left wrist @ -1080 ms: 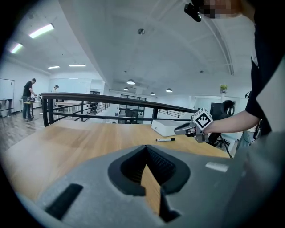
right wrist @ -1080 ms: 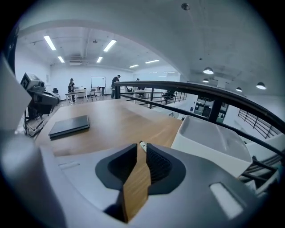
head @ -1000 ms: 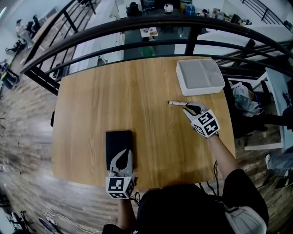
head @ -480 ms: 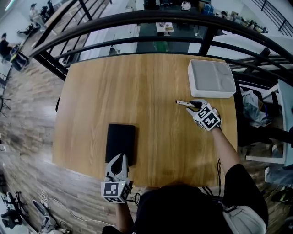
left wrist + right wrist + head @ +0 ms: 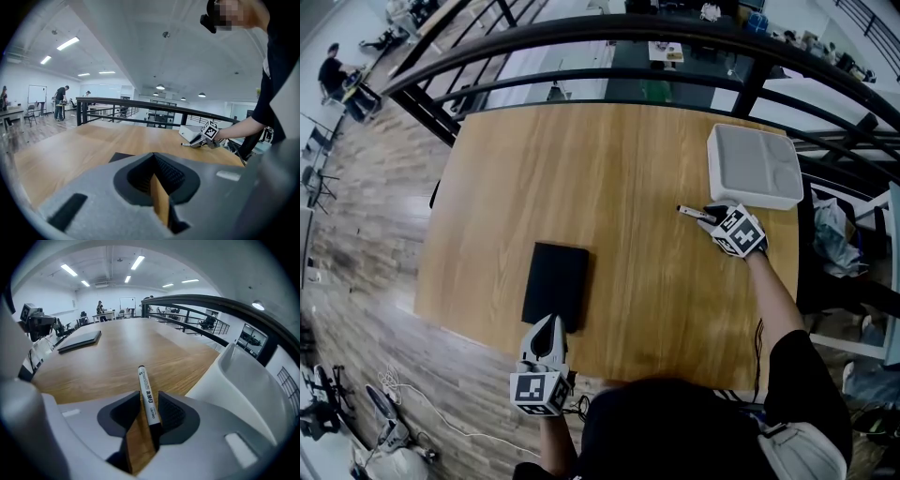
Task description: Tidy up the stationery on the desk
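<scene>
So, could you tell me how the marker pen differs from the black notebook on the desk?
The marker is slim and white with a dark end; the notebook is a flat black slab. The marker lies beside the white tray, between the jaws of the right claw, which have just been opening; the notebook lies by the shut left claw. Both lie flat on the desk.

We find the white marker (image 5: pixel 690 212), its barrel printed in black, lying flat on the desk (image 5: pixel 619 187) at centre right of the head view, just beside the lower left corner of the shallow white tray (image 5: pixel 755 167) at upper right. The black notebook (image 5: pixel 555 284) lies closed and flat at lower centre left, well apart from both.
</scene>
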Demonstrator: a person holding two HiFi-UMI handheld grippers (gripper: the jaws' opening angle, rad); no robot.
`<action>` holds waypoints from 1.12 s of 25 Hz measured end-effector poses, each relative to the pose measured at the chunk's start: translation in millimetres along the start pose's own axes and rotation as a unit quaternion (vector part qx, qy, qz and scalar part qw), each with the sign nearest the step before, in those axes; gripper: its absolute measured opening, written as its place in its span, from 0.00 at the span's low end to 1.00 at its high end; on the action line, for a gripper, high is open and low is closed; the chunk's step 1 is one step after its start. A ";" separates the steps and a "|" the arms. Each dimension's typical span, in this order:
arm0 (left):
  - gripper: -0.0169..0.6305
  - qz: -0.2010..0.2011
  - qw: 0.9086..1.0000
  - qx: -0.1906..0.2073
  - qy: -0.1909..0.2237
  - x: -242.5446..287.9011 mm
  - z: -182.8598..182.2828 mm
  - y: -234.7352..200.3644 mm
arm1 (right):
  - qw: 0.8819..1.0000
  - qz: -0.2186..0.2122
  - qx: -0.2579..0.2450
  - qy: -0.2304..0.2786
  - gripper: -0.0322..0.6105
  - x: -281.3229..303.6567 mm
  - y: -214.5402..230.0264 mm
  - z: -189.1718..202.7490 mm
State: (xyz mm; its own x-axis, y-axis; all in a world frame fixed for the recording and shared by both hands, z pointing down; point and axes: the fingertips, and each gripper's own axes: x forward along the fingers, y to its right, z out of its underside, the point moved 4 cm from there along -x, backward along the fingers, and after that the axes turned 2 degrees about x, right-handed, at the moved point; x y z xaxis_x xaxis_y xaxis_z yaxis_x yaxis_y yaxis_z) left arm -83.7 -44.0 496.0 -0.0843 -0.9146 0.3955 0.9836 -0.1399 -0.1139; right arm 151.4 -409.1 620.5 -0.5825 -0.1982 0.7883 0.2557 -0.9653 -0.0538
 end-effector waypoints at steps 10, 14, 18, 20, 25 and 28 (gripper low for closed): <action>0.02 0.005 1.000 0.002 0.001 3.5 -4.8 9.2 | 0.998 -0.010 0.056 0.021 0.17 -2.4 -5.4 2.6; 0.02 0.004 1.000 0.006 0.001 0.8 -5.3 10.4 | 0.994 -0.015 0.098 0.044 0.17 -10.3 -12.1 4.0; 0.02 0.004 1.000 0.008 0.002 -3.2 -5.6 12.8 | 0.991 -0.018 0.122 0.054 0.17 -15.5 -23.2 8.3; 0.02 0.005 1.000 0.009 0.003 -4.7 -5.3 15.2 | 0.991 -0.018 0.123 0.057 0.17 -18.4 -30.4 10.7; 0.02 0.009 1.000 0.012 0.005 -8.7 -6.0 20.4 | 0.990 -0.031 0.125 0.051 0.17 -25.2 -49.3 15.6; 0.02 0.007 1.000 0.015 0.005 -10.7 -5.2 27.4 | 0.990 -0.037 0.127 0.050 0.17 -28.4 -56.3 19.9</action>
State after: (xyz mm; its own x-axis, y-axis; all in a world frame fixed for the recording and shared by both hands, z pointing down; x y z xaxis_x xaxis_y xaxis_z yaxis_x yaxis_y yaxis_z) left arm -56.7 -40.1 483.9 -0.0724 -0.9198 0.3855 0.9889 -0.1164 -0.0921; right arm 168.8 -345.7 613.4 -0.6771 -0.1556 0.7193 0.3875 -0.9063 0.1686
